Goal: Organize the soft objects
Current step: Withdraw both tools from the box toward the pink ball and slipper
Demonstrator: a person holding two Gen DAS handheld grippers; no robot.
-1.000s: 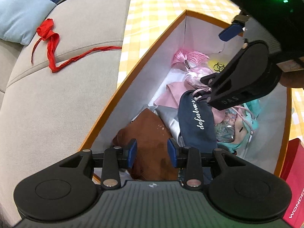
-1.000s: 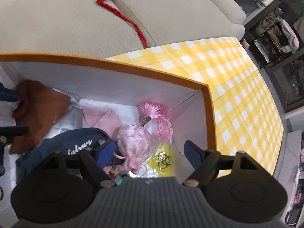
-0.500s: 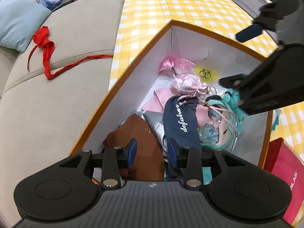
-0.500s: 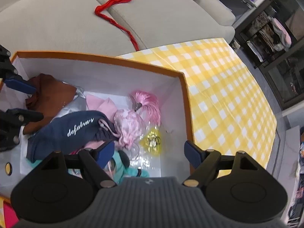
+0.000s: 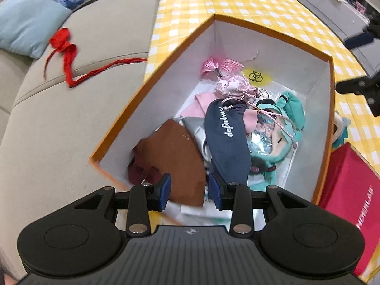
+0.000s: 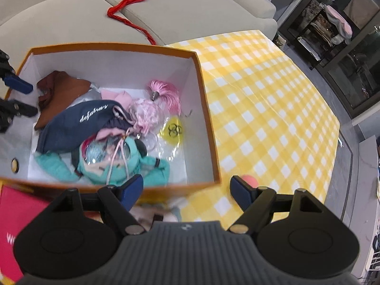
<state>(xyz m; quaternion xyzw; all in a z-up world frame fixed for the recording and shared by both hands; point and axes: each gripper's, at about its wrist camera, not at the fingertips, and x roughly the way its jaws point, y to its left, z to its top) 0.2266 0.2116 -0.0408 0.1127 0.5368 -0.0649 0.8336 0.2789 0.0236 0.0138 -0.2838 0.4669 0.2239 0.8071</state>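
Left wrist view: left gripper (image 5: pixel 189 191) hovers narrowly parted, empty, over the orange box (image 5: pixel 152 80); red ribbon (image 5: pixel 68 61) lies on the sofa (image 5: pixel 59 123), up-left, trailing rightward. Right gripper (image 6: pixel 186 190), wide apart and empty, sits farther away.

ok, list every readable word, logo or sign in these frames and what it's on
"defabws", roughly; white script, letters uncertain: on the navy blue fabric pouch in the orange-rimmed cardboard box.
Biohazard symbol, no words: on the round yellow sticker.
"NDERLAB", cut off by the frame edge: on the pink-red box.
Nothing else legible.
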